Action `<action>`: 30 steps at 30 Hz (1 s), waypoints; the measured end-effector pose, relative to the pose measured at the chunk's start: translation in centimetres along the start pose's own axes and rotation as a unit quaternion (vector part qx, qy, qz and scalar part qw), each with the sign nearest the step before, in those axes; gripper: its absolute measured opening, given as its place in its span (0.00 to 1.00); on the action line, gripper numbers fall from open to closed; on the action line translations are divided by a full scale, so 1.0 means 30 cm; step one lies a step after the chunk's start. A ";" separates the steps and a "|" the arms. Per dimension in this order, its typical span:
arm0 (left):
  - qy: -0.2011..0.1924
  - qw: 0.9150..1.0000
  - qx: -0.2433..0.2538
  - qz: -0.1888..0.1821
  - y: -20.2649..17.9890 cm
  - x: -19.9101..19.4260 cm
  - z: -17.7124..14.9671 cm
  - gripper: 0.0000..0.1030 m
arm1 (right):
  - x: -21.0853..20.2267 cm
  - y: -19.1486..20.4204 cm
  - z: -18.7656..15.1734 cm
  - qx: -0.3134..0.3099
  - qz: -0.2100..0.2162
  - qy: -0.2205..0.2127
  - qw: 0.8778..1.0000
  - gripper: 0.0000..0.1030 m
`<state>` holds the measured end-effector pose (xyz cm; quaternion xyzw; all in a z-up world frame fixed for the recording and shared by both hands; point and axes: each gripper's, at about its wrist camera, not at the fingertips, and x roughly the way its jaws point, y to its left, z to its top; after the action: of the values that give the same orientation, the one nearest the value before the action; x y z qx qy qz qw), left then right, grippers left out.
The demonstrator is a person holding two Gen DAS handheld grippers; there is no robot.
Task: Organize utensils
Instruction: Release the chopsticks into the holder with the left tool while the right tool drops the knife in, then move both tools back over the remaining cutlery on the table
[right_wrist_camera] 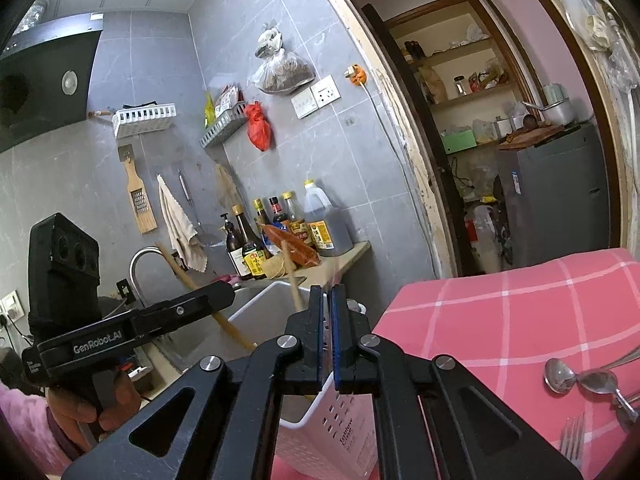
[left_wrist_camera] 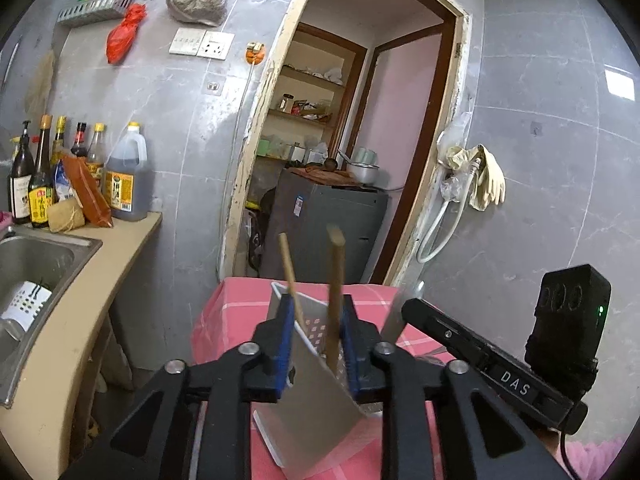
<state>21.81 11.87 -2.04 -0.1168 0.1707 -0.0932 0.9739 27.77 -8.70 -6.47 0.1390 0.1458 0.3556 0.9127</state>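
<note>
Two chopsticks [left_wrist_camera: 334, 300] stand in the white caddy [left_wrist_camera: 308, 412] on the pink table [left_wrist_camera: 224, 320], between the left gripper's [left_wrist_camera: 316, 340] slack, parted jaws. Right gripper [right_wrist_camera: 328, 332] looks nearly closed on the caddy's rim. Spoons [right_wrist_camera: 580, 380] and fork [right_wrist_camera: 572, 436] remain outside, so most sorting is left.

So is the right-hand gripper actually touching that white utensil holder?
Touching. The right wrist view shows the right gripper pinching the white utensil holder by its rim.
</note>
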 end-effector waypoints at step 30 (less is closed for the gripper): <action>-0.066 0.996 0.028 0.059 -0.445 -0.093 0.048 1.00 | -0.569 -0.149 0.294 -0.071 -0.162 -0.067 0.982 0.99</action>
<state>17.84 0.02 3.62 -0.0847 0.1101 -0.0322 0.9898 21.67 -24.97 2.88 0.0717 0.0793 0.2027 0.9734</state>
